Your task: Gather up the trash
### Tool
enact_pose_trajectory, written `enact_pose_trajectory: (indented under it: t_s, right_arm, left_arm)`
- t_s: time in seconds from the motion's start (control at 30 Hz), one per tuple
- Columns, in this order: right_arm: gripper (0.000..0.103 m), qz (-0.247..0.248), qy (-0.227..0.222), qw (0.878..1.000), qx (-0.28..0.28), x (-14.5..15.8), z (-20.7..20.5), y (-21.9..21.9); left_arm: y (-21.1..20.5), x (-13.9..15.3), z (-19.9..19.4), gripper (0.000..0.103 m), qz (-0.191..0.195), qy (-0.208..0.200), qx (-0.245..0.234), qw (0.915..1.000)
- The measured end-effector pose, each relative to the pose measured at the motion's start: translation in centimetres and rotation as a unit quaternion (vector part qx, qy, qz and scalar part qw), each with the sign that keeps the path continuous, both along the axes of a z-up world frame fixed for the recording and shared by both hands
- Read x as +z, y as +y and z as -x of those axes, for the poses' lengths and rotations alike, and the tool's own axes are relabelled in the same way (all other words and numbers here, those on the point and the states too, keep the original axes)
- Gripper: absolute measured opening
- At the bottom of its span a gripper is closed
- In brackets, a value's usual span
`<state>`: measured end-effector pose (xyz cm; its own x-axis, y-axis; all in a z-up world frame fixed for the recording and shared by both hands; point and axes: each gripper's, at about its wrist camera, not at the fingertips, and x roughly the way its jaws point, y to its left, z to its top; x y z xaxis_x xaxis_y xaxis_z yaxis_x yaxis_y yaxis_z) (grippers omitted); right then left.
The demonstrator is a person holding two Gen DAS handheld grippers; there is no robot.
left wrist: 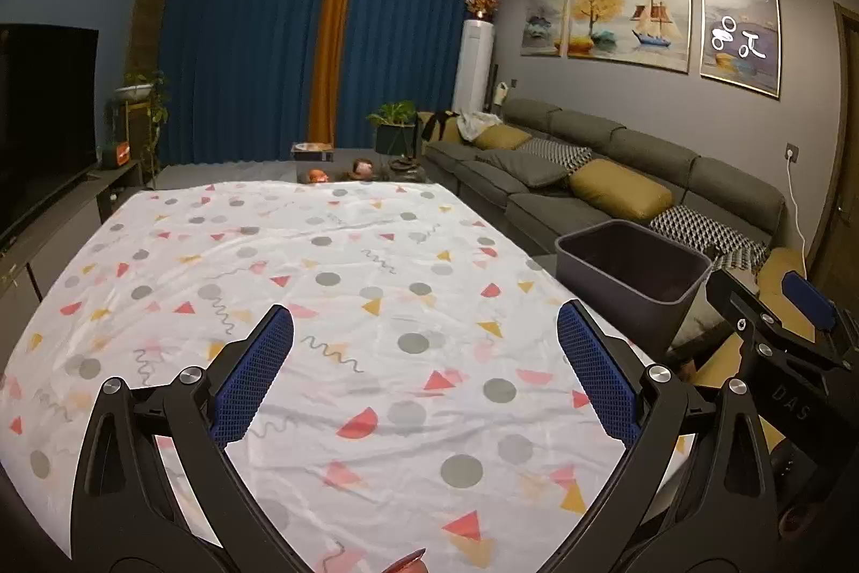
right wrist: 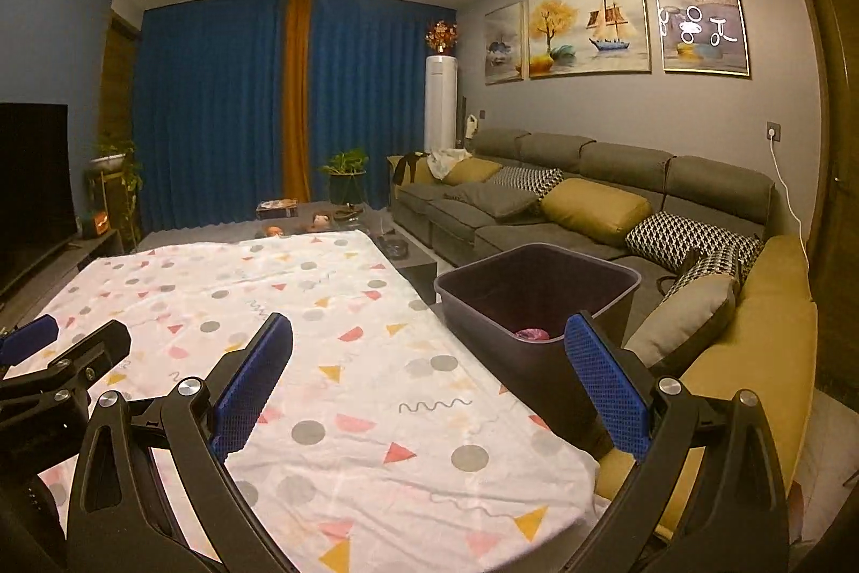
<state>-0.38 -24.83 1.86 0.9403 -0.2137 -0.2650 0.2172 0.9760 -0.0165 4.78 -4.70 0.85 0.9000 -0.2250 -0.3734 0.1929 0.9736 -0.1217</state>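
A dark grey trash bin (left wrist: 633,275) (right wrist: 537,299) stands just off the table's right edge, beside the sofa. Something pink (right wrist: 531,334) lies at its bottom in the right wrist view. My left gripper (left wrist: 424,369) hovers open over the patterned tablecloth (left wrist: 333,304) with nothing between its blue pads. My right gripper (right wrist: 429,379) is open too, held above the table's right edge, its right finger in front of the bin. Each gripper appears in the other's view: the right gripper (left wrist: 778,331) at the far right, the left gripper (right wrist: 48,358) at the far left. A small pink thing (left wrist: 408,565) peeks in at the left view's bottom edge.
A grey sofa (right wrist: 563,197) with yellow and patterned cushions runs along the right wall. A TV (left wrist: 37,116) on a low cabinet stands at the left. Beyond the table sit a low coffee table (left wrist: 343,170) with small items, potted plants and blue curtains.
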Motion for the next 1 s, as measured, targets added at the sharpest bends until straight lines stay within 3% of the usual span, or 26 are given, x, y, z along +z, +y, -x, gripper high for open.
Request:
enact_pose_trajectory:
  t_s: [1.0]
  right_arm:
    - [0.097,0.001,-0.016,1.000,0.013,0.5,1.2,0.8]
  left_arm:
    - [1.5,0.7,1.4,0.097,0.014,-0.012,0.011,0.9998]
